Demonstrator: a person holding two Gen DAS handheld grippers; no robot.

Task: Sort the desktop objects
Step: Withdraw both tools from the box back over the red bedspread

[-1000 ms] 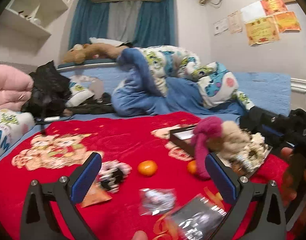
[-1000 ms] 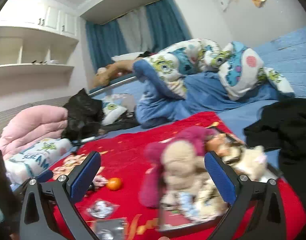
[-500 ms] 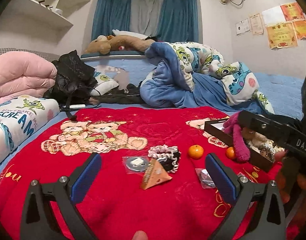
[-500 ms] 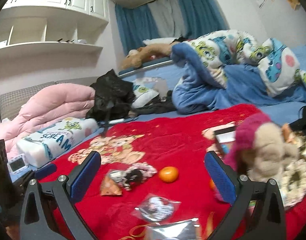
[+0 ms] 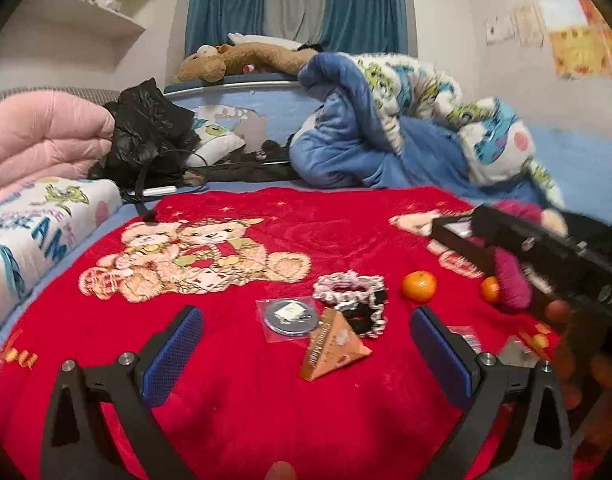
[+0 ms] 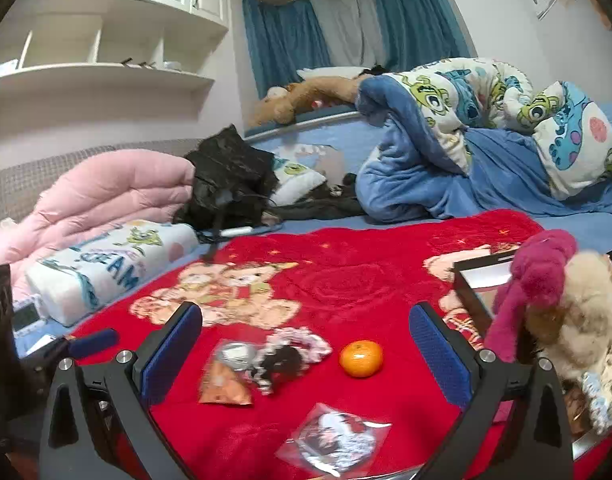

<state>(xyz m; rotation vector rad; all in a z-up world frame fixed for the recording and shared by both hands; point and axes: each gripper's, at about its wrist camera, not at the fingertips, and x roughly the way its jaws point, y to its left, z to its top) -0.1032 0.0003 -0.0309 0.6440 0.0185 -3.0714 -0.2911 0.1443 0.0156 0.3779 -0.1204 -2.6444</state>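
A: Where's the tangerine (image 6: 361,358)?
B: Lower centre of right view, on red blanket (image 6: 346,276); right gripper (image 6: 306,354) gapes wide, empty; left gripper (image 5: 306,354) likewise.
A: Handling?
B: Prob. light, round, rolls; soft skin; pinch across its middle, gently; scrunchie (image 5: 352,300) w/ triangular packet (image 5: 332,348) sit centre-frame in left view.

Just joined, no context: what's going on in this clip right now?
A person holds a two-finger tool in each hand over a red blanket strewn with small items. Both the left tool and the right tool are open and empty; nothing is gripped yet. Loose on the blanket: a tangerine, a frilly scrunchie, an orange triangular packet and a round badge in a clear sleeve. A dark box at the right already holds plush toys.
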